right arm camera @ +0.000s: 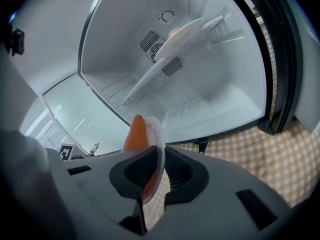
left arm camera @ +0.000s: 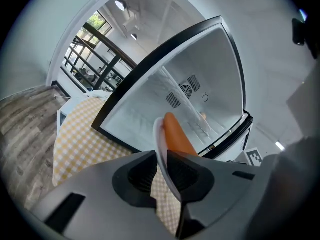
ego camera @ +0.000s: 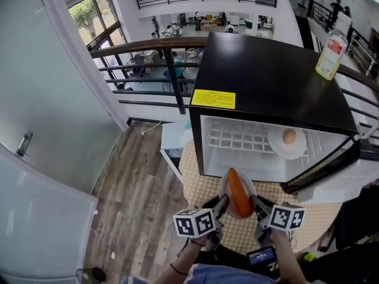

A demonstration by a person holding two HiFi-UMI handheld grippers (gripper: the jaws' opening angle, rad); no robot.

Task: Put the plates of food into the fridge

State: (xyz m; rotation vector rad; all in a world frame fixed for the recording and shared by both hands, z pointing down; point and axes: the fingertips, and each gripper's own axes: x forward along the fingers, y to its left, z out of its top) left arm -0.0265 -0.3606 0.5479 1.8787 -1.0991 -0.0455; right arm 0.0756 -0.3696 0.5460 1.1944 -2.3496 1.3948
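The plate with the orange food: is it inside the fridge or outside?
Outside. The left gripper and right gripper hold the plate by its rim in front of the open fridge, above the checked tablecloth.

No words or numbers can be read here. A yellow sticker sits on the front top edge of the black fridge. It has lines of tiny black print, too small to read. The bottle on top of the fridge has a label, but it is too blurry to read. The left cube and the right cube show black and white square patterns, not letters.
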